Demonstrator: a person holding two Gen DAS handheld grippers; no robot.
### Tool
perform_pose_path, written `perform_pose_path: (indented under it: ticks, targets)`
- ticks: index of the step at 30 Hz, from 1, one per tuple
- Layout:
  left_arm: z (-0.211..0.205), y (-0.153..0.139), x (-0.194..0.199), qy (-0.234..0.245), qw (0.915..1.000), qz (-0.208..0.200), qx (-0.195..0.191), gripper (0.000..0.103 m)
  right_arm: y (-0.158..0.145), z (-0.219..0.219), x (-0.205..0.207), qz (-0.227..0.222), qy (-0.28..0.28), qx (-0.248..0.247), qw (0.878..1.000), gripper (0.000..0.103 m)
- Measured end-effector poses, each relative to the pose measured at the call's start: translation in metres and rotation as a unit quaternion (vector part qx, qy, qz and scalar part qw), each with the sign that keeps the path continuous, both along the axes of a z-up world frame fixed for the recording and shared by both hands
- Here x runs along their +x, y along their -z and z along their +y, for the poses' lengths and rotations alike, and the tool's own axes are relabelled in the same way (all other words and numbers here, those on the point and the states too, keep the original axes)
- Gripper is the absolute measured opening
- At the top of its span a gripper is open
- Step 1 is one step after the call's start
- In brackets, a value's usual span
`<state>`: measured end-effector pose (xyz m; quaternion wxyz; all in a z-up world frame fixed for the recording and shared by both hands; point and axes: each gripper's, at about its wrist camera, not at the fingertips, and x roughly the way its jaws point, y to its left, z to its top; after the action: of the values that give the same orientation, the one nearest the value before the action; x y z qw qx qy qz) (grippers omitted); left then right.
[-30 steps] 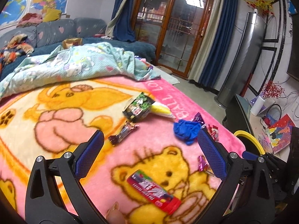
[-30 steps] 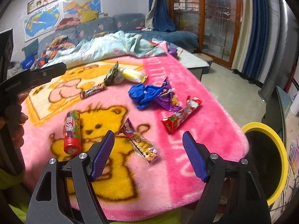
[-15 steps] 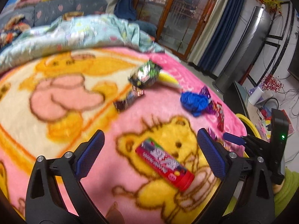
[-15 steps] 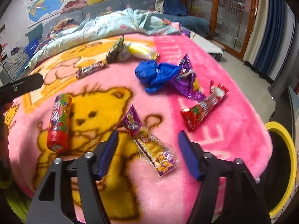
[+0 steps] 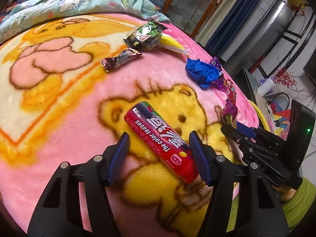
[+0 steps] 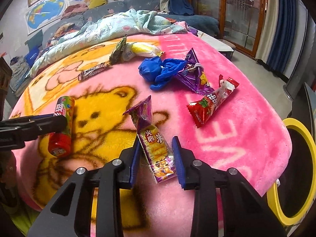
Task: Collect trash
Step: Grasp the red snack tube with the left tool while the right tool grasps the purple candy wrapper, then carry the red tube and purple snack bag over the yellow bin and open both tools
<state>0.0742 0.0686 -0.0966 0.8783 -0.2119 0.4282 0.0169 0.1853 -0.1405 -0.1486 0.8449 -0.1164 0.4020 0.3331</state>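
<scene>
A red candy tube (image 5: 160, 138) lies on the pink bear blanket (image 5: 65, 106). My left gripper (image 5: 158, 154) is low over it, jaws partly closed on either side of the tube's lower half; the right finger touches it. The tube also shows in the right wrist view (image 6: 61, 126). My right gripper (image 6: 156, 154) straddles a purple and yellow snack wrapper (image 6: 152, 138), jaws narrowed close to its sides. A red wrapper (image 6: 211, 102), a blue crumpled bag (image 6: 158, 71), a purple wrapper (image 6: 193, 75), a brown bar wrapper (image 6: 92, 71) and a dark green packet (image 5: 146, 35) lie further off.
A black bin with a yellow rim (image 6: 298, 169) stands off the blanket's right edge. A light blue quilt (image 6: 110, 29) is bunched at the far end. A yellow packet (image 6: 144, 49) lies by the green one. The left gripper body (image 6: 29, 126) reaches in from the left.
Both grippers have dropped down to the blanket and narrowed: the left around the red tube, the right around the purple and yellow wrapper.
</scene>
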Motion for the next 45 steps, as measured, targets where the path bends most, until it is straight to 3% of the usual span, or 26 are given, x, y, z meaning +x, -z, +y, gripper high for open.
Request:
perform_pose_path:
  ticks: [6,23,32,45]
  targets:
    - [-0.005,0.003,0.006,0.010,0.9999,-0.005,0.000,0.052,-0.001,-0.005,0.002,0.019,0.007,0.016,1.000,0.030]
    - [-0.025,0.000,0.022,0.056,0.9981,-0.024,-0.011,0.024,-0.013,-0.010,-0.001,0.021,0.007,0.042,0.999,0.029]
    - [-0.038,-0.021,0.027,0.065,0.9963,-0.056,0.002,0.023,-0.035,-0.031,0.008,0.008,0.036,0.072,0.997,0.029]
    - [-0.084,-0.057,0.040,0.116,0.9872,-0.105,0.032,0.023,-0.058,-0.074,0.025,-0.013,0.098,0.104,0.990,0.028]
